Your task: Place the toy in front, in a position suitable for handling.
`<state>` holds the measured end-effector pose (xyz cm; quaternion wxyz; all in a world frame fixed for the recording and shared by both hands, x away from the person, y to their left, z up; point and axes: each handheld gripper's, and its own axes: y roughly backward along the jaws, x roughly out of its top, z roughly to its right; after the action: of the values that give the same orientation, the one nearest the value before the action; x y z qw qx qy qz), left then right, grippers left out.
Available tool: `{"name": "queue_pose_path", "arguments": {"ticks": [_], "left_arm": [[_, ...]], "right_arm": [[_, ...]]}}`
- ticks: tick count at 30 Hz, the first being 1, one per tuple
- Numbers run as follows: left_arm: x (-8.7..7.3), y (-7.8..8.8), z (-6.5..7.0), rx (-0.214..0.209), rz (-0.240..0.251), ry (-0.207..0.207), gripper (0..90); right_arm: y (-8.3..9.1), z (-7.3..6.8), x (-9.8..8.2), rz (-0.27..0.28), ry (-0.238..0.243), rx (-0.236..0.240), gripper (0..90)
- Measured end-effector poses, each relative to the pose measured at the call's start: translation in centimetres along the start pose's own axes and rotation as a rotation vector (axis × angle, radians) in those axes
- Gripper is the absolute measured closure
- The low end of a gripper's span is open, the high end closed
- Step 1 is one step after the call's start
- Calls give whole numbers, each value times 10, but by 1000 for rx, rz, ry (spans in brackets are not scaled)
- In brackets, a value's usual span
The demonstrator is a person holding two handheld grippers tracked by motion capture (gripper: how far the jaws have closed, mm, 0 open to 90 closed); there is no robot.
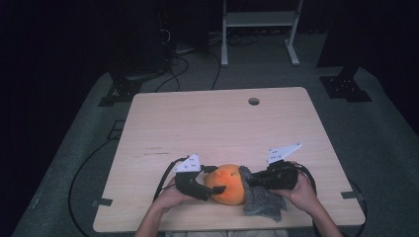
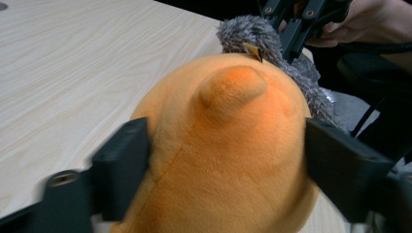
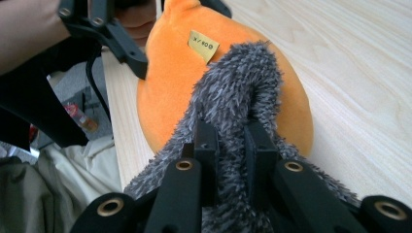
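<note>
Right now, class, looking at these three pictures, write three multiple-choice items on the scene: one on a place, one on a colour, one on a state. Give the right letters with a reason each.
1. Where on the table does the orange plush toy lie?
A. by the near edge
B. by the far hole
C. at the left corner

2. What colour is the fuzzy cloth?
A. red
B. grey
C. green

3. How does the right gripper stand?
A. wide open
B. lying unused
C. shut on the fuzzy cloth

Key: 1 A, the toy sits between the hands near the front edge; 2 B, its pile is grey; 3 C, the jaws pinch a fold of the cloth.
</note>
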<state>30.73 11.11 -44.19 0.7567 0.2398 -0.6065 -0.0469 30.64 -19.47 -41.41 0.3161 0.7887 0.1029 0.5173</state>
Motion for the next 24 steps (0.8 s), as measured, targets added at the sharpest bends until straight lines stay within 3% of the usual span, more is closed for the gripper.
{"name": "queue_pose_path", "arguments": {"ticks": [3, 4, 6, 8, 10, 12, 14, 15, 16, 19, 20, 21, 22, 24], "left_arm": [[9, 3, 7, 23, 7, -24, 359], [22, 7, 16, 38, 51, -54, 375], [32, 12, 22, 59, 82, -69, 377], [37, 11, 26, 110, 50, -88, 373], [32, 2, 25, 159, -28, -94, 363], [26, -2, 23, 161, -15, -61, 359], [29, 0, 24, 177, -24, -68, 355], [29, 0, 24, 177, -24, -68, 354], [31, -3, 27, 181, -27, -83, 352], [34, -11, 34, 172, -31, -122, 345], [34, -11, 34, 172, -31, -122, 329], [35, -13, 36, 167, -32, -134, 329], [36, -13, 38, 160, -34, -144, 276], [37, -9, 38, 152, -60, -169, 241]], "right_arm": [[2, -3, 3, 7, 14, -19, 785], [9, -8, 8, 36, 34, -46, 785], [13, -7, 10, 62, 35, -47, 785], [11, -2, 8, 82, 6, -29, 785], [1, 4, 4, 45, -13, -43, 785], [-11, 9, 0, -13, -20, -57, 785], [-6, 10, 3, 3, -22, -60, 785], [-2, 8, 5, 16, -12, -68, 785], [8, 2, 11, 68, 2, -58, 786], [19, -15, 25, 143, 54, -25, 786], [19, -15, 25, 143, 54, -25, 786], [17, -24, 30, 138, 85, -27, 786], [7, -27, 31, 84, 111, -59, 785], [-2, -23, 25, 70, 88, -42, 787]]}}
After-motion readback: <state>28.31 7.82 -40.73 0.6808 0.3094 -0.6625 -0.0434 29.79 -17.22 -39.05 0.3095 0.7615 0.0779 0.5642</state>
